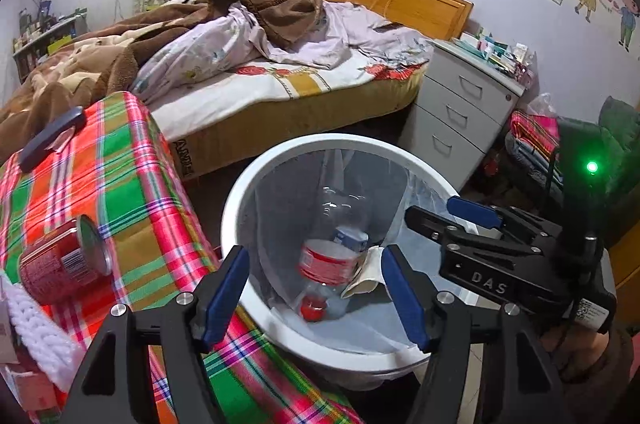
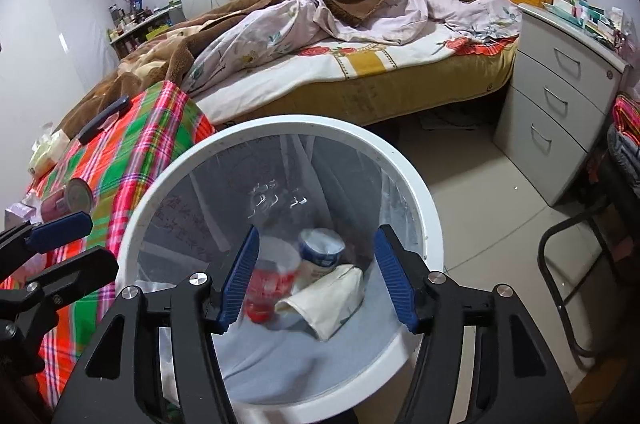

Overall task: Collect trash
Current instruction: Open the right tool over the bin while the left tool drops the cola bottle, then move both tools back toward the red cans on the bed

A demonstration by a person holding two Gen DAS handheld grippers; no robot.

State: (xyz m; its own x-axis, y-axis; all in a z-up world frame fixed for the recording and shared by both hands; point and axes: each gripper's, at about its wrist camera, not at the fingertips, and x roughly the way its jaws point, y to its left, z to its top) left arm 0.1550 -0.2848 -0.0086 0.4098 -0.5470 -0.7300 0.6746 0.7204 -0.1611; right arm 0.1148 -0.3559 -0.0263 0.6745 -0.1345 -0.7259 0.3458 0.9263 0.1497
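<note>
Both grippers hang over the white trash bin, jaws open and empty: left gripper, right gripper. In the lined bin lie a clear plastic bottle, a small blue-white cup and crumpled paper. A red can lies on the plaid-covered surface beside the bin.

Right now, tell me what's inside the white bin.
The bin has a clear liner and holds a plastic bottle with a red label and cap, a small blue-and-white cup and crumpled paper. Anything beneath them is covered.
</note>
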